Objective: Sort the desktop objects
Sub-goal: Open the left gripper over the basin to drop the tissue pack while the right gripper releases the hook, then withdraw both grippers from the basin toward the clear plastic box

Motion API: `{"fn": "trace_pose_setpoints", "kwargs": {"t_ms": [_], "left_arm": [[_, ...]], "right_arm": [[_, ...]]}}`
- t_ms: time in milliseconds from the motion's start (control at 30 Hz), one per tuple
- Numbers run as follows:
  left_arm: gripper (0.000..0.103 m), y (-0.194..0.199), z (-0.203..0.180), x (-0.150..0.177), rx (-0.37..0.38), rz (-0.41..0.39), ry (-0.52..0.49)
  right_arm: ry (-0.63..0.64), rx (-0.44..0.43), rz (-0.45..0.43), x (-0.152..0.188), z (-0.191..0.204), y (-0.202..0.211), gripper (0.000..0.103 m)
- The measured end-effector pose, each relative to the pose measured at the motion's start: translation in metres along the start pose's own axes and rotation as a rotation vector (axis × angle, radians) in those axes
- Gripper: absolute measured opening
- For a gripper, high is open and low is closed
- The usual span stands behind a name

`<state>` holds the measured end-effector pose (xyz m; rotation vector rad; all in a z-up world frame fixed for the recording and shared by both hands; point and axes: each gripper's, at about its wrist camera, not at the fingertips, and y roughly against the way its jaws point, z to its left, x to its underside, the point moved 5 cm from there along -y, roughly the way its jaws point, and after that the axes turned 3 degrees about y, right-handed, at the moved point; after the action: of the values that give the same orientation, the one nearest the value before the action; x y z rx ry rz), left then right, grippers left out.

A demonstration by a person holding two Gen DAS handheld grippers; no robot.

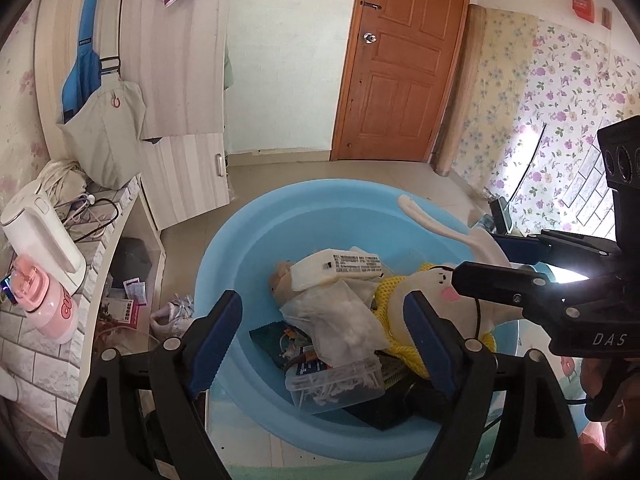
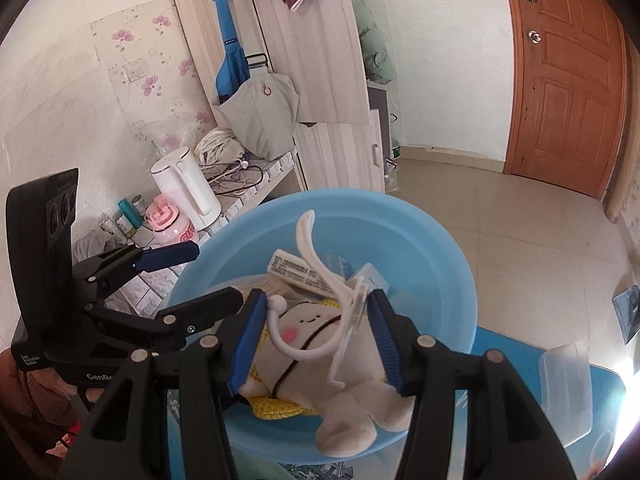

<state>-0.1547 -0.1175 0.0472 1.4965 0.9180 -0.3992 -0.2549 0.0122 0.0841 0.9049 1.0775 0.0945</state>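
– Two grippers logged. Right gripper (image 2: 316, 340), nearest: state?
– Clamped on plush rabbit (image 2: 308, 320), blue pads pressing both flanks. Held above near rim of blue basin (image 2: 440, 248), legs dangling past rim, clear tag against right-hand pad.
– Left gripper (image 1: 322, 344)?
– Jaws wide apart, gripping nothing. Poised over the basin, rabbit just to its right.
– Below it?
– Clear lidded box (image 1: 336, 384) of white sticks, with crumpled plastic bag (image 1: 344, 320) lying partly on it. White labelled packet (image 1: 336, 268) further back. All inside the basin. Dark packets underneath, print unreadable.
– Beyond the basin?
– At left, brick-patterned counter (image 1: 24, 344) bearing pink bottle (image 1: 48, 304), with white kettle (image 1: 36, 232) just behind. Cables further along, grey tote bag (image 1: 104, 136) hanging above. Pale tiled floor past that, then brown wooden door (image 1: 400, 72), closed, in far wall.
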Motion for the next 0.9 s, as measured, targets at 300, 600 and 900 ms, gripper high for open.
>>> {"fn": "trace_pose_setpoints", "kwargs": {"t_ms": [300,600,900], "left_arm": [[0.084,0.017,-0.011,0.014,0.003,0.002,-0.018],[0.084,0.038,-0.013,0.017,0.000,-0.012,-0.017],[0.088,0.046,-0.044,0.020,0.030,-0.027,-0.053]], "right_arm": [[-0.010,0.030,0.050,0.016,-0.002,0.007,0.052],[-0.055,0.022,-0.002,0.001,0.000,0.008,0.052],[-0.098,0.065,-0.038,0.026,-0.021,0.041,0.052]]}}
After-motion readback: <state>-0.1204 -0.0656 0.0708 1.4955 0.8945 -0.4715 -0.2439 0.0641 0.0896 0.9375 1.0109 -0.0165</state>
